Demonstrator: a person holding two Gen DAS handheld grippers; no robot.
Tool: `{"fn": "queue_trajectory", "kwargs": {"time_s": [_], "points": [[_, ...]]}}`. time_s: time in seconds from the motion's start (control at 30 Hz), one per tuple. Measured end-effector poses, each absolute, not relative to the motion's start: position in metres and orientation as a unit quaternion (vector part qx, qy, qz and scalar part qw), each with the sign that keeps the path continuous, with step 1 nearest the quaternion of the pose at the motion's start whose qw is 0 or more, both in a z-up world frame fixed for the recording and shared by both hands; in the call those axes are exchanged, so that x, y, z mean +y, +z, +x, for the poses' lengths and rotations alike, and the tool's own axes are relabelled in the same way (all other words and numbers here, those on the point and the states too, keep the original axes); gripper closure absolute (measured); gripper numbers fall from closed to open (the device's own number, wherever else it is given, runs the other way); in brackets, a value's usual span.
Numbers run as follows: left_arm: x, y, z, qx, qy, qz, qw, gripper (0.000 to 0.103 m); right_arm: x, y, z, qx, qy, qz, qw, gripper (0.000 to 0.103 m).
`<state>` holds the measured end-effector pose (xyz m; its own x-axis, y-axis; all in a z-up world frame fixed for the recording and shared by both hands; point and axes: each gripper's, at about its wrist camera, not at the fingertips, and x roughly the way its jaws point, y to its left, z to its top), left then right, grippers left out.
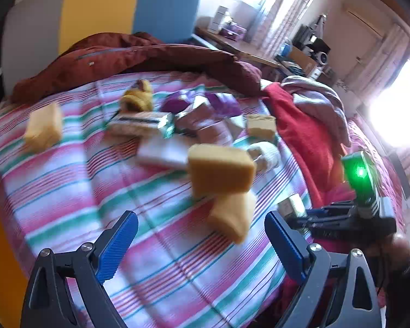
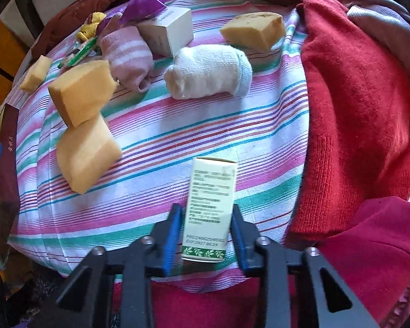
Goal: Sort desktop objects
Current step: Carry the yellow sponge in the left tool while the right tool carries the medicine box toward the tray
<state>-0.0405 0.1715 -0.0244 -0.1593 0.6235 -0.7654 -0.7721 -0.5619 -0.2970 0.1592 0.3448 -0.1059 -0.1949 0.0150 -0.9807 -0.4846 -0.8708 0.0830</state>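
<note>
The right gripper (image 2: 206, 229) grasps a carton (image 2: 209, 210) at lower centre, mid-sort, needing a spot to set it, while the left gripper (image 1: 202, 235) gapes empty near the sponges (image 1: 221, 172).

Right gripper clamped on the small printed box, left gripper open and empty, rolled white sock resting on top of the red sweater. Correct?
Not the sock. The right wrist view shows the white sock on the striped sheet, beside the red sweater. Right gripper on the box and open left gripper are correct.
</note>
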Motion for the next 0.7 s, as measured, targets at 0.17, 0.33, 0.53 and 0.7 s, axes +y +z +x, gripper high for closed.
{"fn": "queue_trajectory", "kwargs": {"time_s": [0.17,0.33,0.53,0.7], "points": [[0.205,-0.031,-0.051,0.101,0.746,-0.459,0.472,0.006,0.342,-0.109,0.163,0.196,0.752,-0.608,0.162,0.072],[0.234,-0.041,-0.059,0.120,0.746,-0.456,0.470,0.000,0.342,-0.113,0.169,0.216,0.754,-0.601,0.154,0.072],[0.263,-0.054,-0.057,0.170,0.739,-0.451,0.472,0.001,0.340,-0.118,0.178,0.231,0.756,-0.595,0.148,0.072],[0.267,-0.060,-0.056,0.170,0.733,-0.450,0.481,0.026,0.336,-0.120,0.187,0.241,0.760,-0.585,0.148,0.072]]}}
